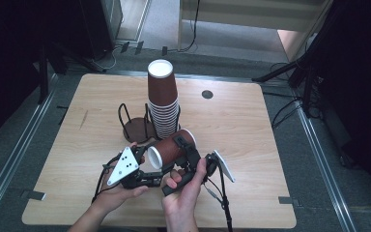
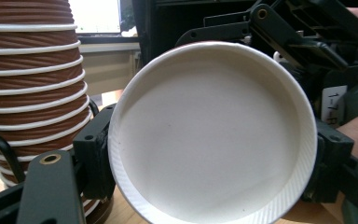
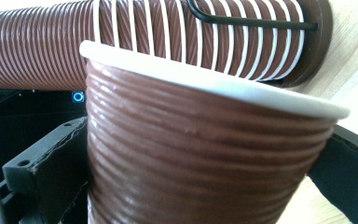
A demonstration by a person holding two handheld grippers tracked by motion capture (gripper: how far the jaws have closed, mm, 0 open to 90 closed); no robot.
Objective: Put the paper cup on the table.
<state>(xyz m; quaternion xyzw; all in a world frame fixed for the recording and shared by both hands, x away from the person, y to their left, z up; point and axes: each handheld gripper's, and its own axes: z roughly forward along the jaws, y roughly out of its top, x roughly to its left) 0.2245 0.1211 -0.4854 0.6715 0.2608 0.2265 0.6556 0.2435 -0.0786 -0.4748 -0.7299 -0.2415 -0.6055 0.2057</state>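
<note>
Over the pale wooden table (image 1: pixel 232 125), your left gripper (image 1: pixel 145 166) and right gripper (image 1: pixel 186 157) both clamp one ribbed brown paper cup (image 1: pixel 171 147), beside the stacked brown cups (image 1: pixel 163 99).

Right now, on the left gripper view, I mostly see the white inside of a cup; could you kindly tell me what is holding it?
Observer: The right tongs clamp the cup by its brown ribbed wall, one jaw on each side.
Operator: Thank you. Is it resting on the table?
Observer: No. In the high view it lies on its side above the table, with its mouth towards your left tongs.
Operator: And is there a free place in the rack?
Observer: Yes. In the high view, the wire rack has a bay left of the stack that holds no cups.
</note>
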